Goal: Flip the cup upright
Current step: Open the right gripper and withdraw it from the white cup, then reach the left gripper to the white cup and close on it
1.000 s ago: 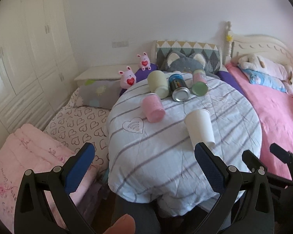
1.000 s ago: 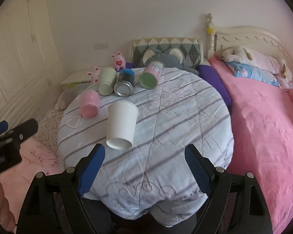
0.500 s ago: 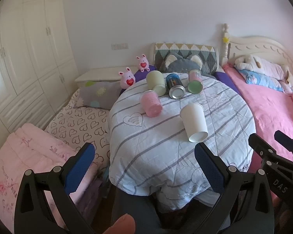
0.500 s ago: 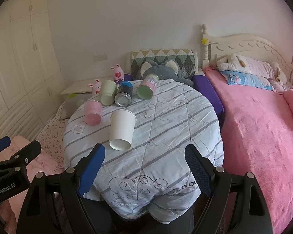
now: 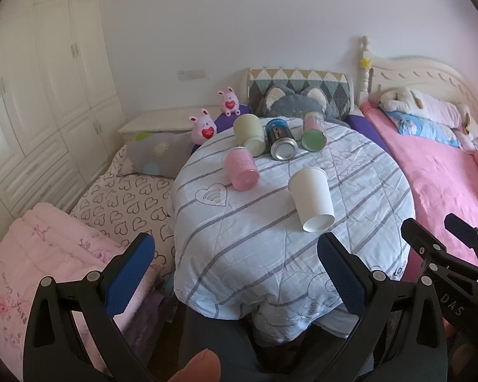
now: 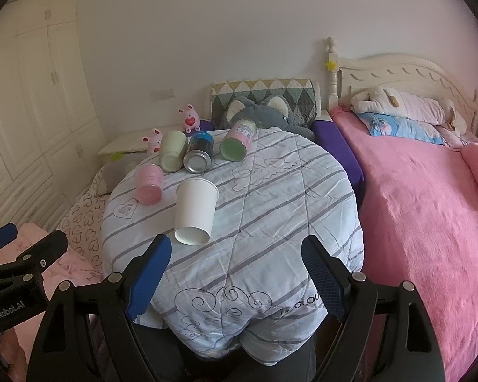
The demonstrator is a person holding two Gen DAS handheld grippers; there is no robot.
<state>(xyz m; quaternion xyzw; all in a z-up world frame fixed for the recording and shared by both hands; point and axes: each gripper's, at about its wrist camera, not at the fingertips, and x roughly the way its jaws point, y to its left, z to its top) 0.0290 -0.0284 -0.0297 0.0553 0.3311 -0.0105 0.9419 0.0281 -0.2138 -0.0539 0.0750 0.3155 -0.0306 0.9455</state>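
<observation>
A white paper cup stands upside down, wide rim on the striped cloth of a round table, near the table's middle; it also shows in the right wrist view. My left gripper is open and empty, held back before the table's near edge. My right gripper is open and empty, also short of the near edge, with the cup ahead and left of it. Each gripper shows at the edge of the other's view.
A pink cup, a pale green cup, a blue can and a pink-and-green can lie on their sides at the table's far part. A pink bed is to the right, bedding to the left.
Both grippers have drawn back from the table, so the table and cup look smaller and farther. The cup has not moved. Both grippers stay open.
</observation>
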